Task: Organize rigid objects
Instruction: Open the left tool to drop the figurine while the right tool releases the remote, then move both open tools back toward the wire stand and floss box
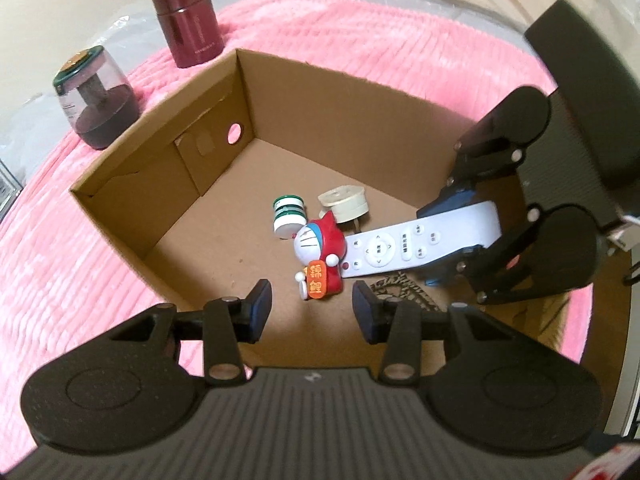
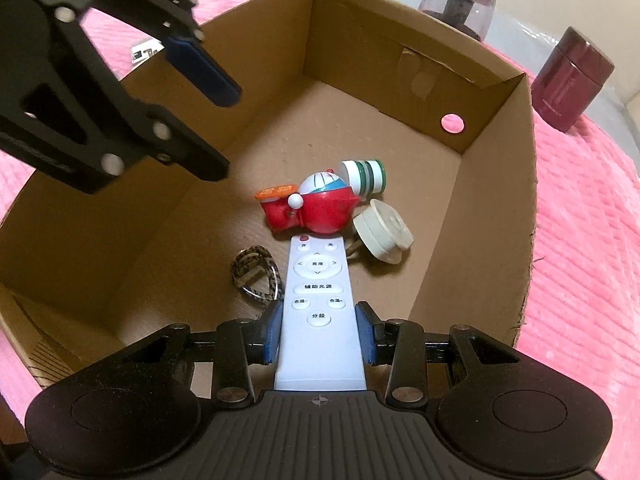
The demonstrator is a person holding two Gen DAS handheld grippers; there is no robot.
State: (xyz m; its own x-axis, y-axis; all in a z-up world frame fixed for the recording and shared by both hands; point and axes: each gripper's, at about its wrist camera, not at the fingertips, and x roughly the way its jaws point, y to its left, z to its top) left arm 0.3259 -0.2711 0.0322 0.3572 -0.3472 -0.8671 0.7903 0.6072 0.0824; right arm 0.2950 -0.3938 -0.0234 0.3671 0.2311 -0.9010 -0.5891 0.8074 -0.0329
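Observation:
An open cardboard box (image 1: 320,100) (image 2: 200,220) sits on a pink blanket. On its floor lie a red and blue toy figure (image 1: 318,256) (image 2: 316,208), a green-and-white spool (image 1: 288,216) (image 2: 364,178), a cream round plug (image 1: 346,204) (image 2: 382,236) and a patterned loop (image 2: 254,276). My right gripper (image 2: 319,332) (image 1: 444,240) is shut on a white remote (image 2: 318,280) (image 1: 392,248), whose front end reaches down to the toy. My left gripper (image 1: 312,308) (image 2: 222,132) hovers open above the box floor, with nothing between its fingers.
Outside the box, on the pink blanket (image 1: 60,260), stand a maroon canister (image 1: 188,20) (image 2: 570,80) and a clear jar with a green lid (image 1: 94,98) (image 2: 458,2). A paper label (image 2: 144,50) lies beyond the box's far wall.

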